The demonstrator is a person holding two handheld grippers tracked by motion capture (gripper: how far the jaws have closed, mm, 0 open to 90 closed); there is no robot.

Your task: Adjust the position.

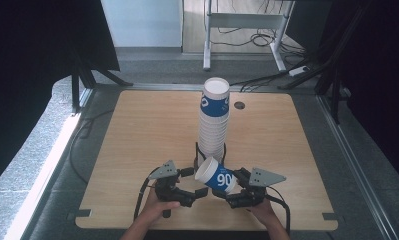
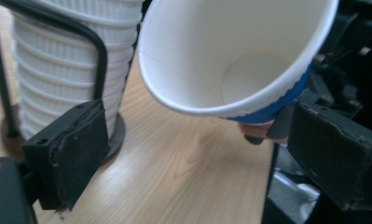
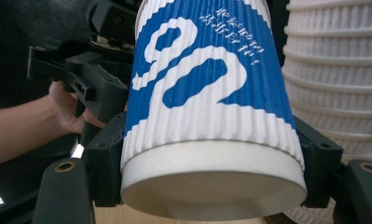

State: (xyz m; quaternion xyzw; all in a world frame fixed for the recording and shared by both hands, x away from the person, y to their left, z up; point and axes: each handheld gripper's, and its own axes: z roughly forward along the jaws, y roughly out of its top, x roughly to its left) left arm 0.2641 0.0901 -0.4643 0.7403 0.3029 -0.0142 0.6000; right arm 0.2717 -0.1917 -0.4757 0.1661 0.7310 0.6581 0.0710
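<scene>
Broadly, the wooden worktop [image 1: 137, 130] spans the middle of the high view and carries one tall stack of paper cups [image 1: 213, 120], standing upright at centre frame inside a thin black wire holder [image 2: 48, 42] on a round base. How many cups are nested there cannot be counted exactly; the ribbed rims suggest well over a dozen.

One single cup [image 1: 216, 175] is apart from the stack, at lower centre of the high view just below the stack's foot. It lies tilted, mouth toward the lower left, its blue and white ribbed sleeve gripped near the base by the right gripper [image 1: 239, 187], whose jaws are clenched on either side of it, as the right gripper view shows.

The left gripper [image 1: 187, 186] sits just beside the cup's mouth with its jaws spread and nothing between them.

Such a cup is likely very light and easily crushed: thin paper, with the corrugated sleeve giving friction. The stiffest places to hold look like the base ring and the rolled rim [image 2: 174, 100]; squeezing mid-wall would probably buckle it.

There are two grippers and two hands.
</scene>
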